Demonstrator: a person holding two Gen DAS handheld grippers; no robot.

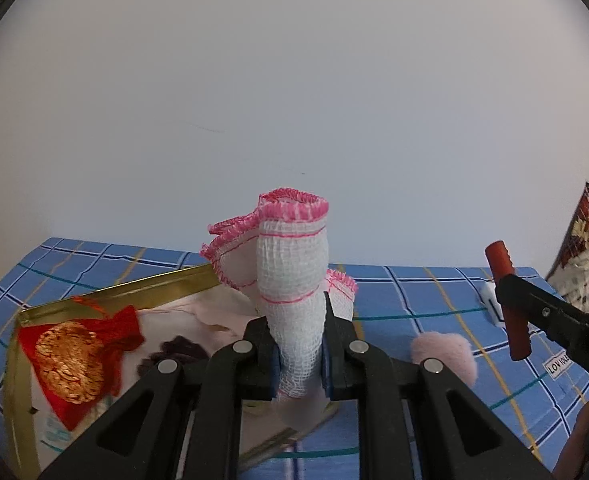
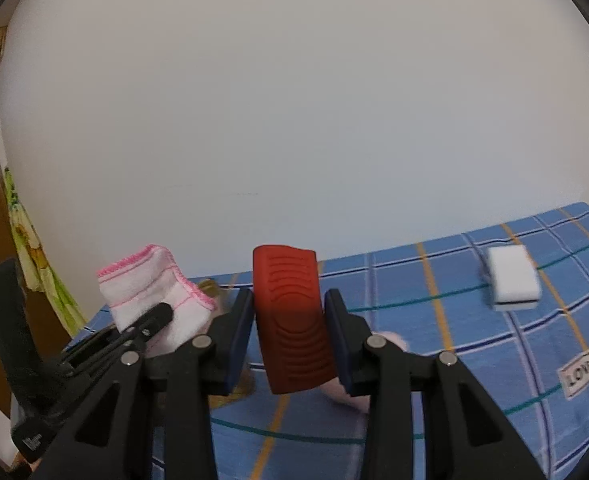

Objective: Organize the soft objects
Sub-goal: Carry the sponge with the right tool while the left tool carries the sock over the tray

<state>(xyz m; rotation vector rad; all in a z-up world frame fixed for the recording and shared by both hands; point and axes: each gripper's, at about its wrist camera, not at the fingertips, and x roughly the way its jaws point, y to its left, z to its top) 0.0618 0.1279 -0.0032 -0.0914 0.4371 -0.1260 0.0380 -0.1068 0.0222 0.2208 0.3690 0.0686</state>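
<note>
My left gripper (image 1: pixel 299 354) is shut on a white gauze cloth with pink edging (image 1: pixel 290 264), held upright above a gold-rimmed tray (image 1: pixel 114 290); the cloth also shows in the right wrist view (image 2: pixel 150 292). My right gripper (image 2: pixel 290 330) is shut on a red ribbed rubber piece (image 2: pixel 290 320), which also shows at the right of the left wrist view (image 1: pixel 508 300). A pink fluffy pad (image 1: pixel 446 350) lies on the blue checked cloth (image 1: pixel 434 304) between the grippers, partly hidden behind the right gripper (image 2: pixel 354 394).
The tray holds a red pouch with gold print (image 1: pixel 74 354) and a dark knitted item (image 1: pixel 174 354). A white sponge block (image 2: pixel 512 278) lies at the far right. A patterned bag (image 1: pixel 586 252) stands at the right edge. A white wall is behind.
</note>
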